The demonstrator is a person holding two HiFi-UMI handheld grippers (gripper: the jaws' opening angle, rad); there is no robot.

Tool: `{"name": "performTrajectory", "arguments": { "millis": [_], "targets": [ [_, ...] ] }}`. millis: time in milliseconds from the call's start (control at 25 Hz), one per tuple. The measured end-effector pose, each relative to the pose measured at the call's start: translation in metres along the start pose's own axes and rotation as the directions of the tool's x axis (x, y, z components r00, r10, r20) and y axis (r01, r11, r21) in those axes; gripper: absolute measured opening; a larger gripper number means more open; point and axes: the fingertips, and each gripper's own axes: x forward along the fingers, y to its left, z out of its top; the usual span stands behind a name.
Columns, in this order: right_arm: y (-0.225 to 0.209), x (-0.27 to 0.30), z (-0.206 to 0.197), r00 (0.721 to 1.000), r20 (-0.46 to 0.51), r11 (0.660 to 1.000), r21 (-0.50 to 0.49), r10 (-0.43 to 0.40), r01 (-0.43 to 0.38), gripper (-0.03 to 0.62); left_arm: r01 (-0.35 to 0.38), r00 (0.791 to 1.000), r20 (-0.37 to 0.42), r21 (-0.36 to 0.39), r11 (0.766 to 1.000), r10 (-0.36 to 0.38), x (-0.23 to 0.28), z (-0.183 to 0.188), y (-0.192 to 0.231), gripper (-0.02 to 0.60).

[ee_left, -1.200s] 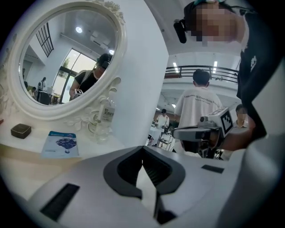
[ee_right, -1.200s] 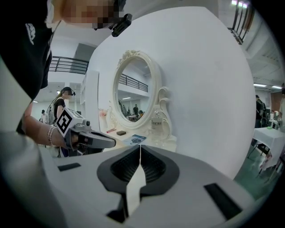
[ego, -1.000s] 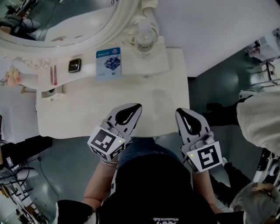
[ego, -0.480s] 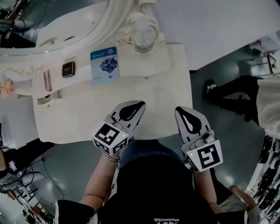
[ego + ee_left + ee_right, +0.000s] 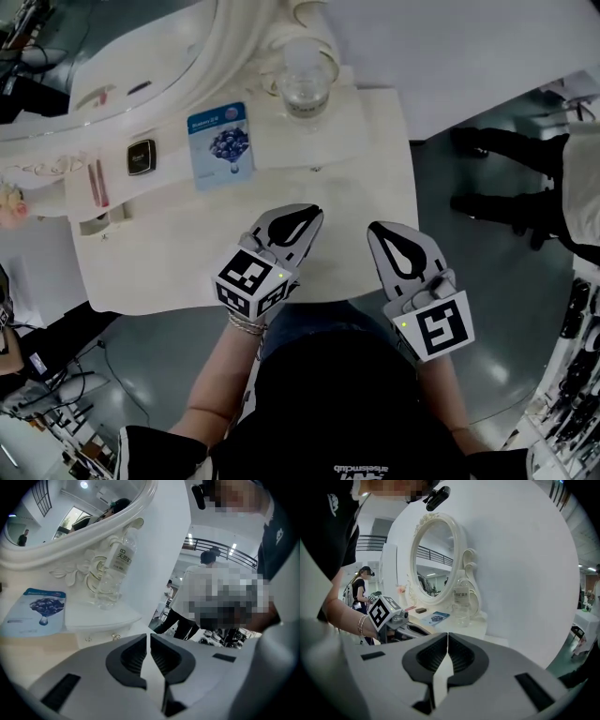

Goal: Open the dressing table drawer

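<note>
The dressing table's pale surface (image 5: 178,253) runs its long axis across the head view, tilted a little, with the water bottle (image 5: 305,80) standing on a raised shelf at the back. Just in front of the bottle, under that shelf, a low drawer front (image 5: 101,638) shows. It lies lengthwise along the back of the surface, its small knobs facing the person, and looks pushed in. Any drawer under the near edge is hidden from above.

The left tongs (image 5: 315,214) hang over the near part of the surface, nearer the person than the bottle, tips aimed toward it. Their jaws are pressed together with nothing between them. The right tongs (image 5: 374,232) are at the near edge, to the bottle's right. They are likewise closed and empty.
</note>
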Motion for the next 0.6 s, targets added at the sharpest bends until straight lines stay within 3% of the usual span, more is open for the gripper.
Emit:
{"name": "performTrajectory", "arguments": {
  "millis": [320, 440, 600],
  "targets": [
    [-0.012, 0.007, -0.009, 0.999, -0.037, 1.0, 0.022, -0.006, 0.007, 0.02, -0.107, 0.994, -0.016, -0.056, 0.993, 0.107, 0.013, -0.011, 0.032, 0.023],
    [-0.015, 0.009, -0.014, 0.999, -0.049, 0.999, 0.032, -0.009, 0.011, 0.02, -0.134, 0.991, -0.007, -0.08, 0.988, 0.133, 0.02, -0.014, 0.042, 0.119],
    [-0.018, 0.015, -0.023, 0.998, -0.07, 0.998, 0.069, 0.001, 0.004, 0.02, -0.171, 0.985, -0.011, -0.065, 0.983, 0.171, 0.027, -0.016, 0.057, 0.139]
  ]
}}
